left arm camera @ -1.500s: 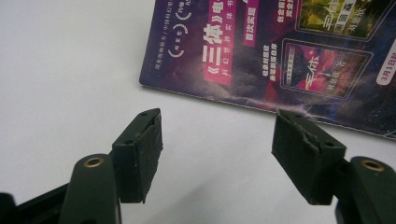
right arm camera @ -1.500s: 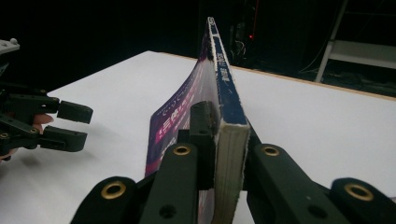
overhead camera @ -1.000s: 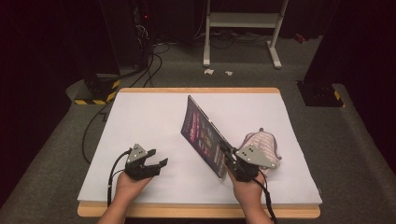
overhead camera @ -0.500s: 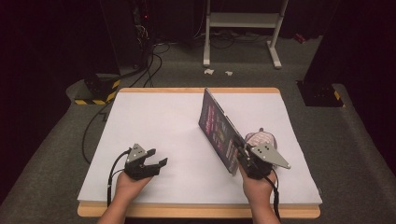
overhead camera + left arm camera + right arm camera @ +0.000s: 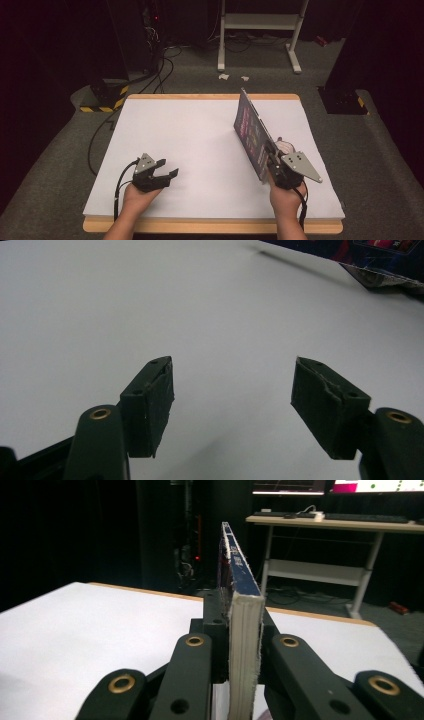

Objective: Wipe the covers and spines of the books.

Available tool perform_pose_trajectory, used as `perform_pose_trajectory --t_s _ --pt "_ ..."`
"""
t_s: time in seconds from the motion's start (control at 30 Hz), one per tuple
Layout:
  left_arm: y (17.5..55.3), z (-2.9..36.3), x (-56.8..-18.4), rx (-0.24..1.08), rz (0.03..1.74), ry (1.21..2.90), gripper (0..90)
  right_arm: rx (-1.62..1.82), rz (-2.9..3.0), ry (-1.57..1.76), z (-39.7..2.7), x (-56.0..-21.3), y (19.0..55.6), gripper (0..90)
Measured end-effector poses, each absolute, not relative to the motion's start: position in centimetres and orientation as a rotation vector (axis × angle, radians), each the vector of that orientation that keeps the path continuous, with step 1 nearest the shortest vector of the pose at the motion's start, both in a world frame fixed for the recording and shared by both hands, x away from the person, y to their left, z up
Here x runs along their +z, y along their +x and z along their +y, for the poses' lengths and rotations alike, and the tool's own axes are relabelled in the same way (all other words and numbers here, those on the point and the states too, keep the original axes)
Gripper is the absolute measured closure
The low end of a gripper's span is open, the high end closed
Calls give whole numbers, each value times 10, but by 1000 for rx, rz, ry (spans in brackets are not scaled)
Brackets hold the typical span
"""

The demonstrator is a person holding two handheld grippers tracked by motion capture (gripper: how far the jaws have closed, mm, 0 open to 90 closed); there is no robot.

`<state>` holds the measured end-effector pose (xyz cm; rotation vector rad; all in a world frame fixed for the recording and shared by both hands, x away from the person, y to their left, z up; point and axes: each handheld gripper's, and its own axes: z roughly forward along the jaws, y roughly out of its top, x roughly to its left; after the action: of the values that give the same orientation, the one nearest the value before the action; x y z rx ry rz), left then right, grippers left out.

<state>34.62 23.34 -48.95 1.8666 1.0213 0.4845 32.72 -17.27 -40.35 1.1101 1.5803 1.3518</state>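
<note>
Right tongs point(image 5: 272, 161) clenched on the near end of a book point(image 5: 252, 132): in the right gripper view the two black jaws press on either side of its page block point(image 5: 244, 645), dark cover edge on top. The book stands on edge, tilted, over the right half of the white counter point(image 5: 200, 145), its colourful cover facing left in the high view. Whether its lower edge touches the counter cannot be told. A pale patterned item point(image 5: 286, 145) shows just behind the right tongs, mostly hidden. Left tongs point(image 5: 167, 172) released, jaws apart with nothing between them, low over bare counter at the near left, well apart from the book. No containers on the counter.
</note>
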Motion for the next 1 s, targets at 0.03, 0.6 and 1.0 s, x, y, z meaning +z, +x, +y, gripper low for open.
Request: perform_pose_trajectory --t_s 0.03,0.6,1.0 --pt "346 233 -489 485 1022 1866 336 1343 1579 1107 -172 -404 328 843" --pt "346 234 -489 487 1020 1873 336 1395 1773 994 -117 -421 324 841" --pt "346 235 -489 487 1026 1868 335 1383 1956 966 -80 -447 324 839"
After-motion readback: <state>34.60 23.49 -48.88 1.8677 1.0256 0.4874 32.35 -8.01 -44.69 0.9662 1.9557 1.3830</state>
